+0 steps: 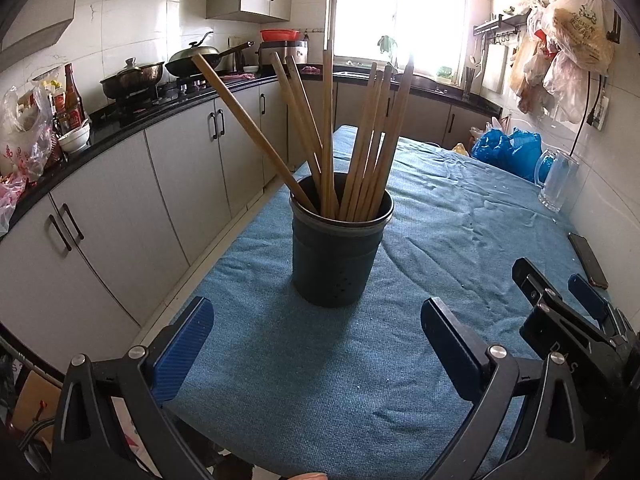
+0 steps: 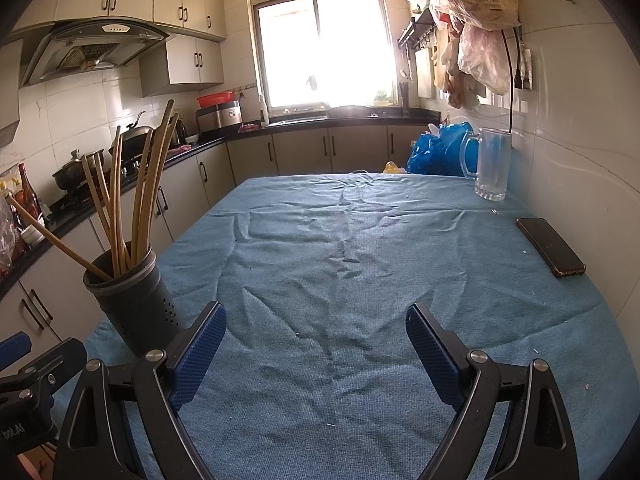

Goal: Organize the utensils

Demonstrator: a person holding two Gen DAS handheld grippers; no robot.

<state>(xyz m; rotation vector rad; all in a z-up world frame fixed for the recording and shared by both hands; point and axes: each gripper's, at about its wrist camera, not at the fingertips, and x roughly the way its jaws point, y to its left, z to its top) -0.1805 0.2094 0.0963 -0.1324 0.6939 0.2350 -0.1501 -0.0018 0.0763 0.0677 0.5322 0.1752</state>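
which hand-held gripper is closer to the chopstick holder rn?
Left. The left hand-held gripper faces the chopstick holder head-on, open, holder centred just ahead of its fingers. The right hand-held gripper is off to the holder's right, open, pointing past it at bare cloth.

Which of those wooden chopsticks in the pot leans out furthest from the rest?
The lone chopstick slanting far left out of the dark holder; the others stand nearly upright in a bunch.

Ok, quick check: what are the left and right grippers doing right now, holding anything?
Left gripper: open, holding nothing, facing the chopstick holder.
Right gripper: open, holding nothing, over the blue cloth.
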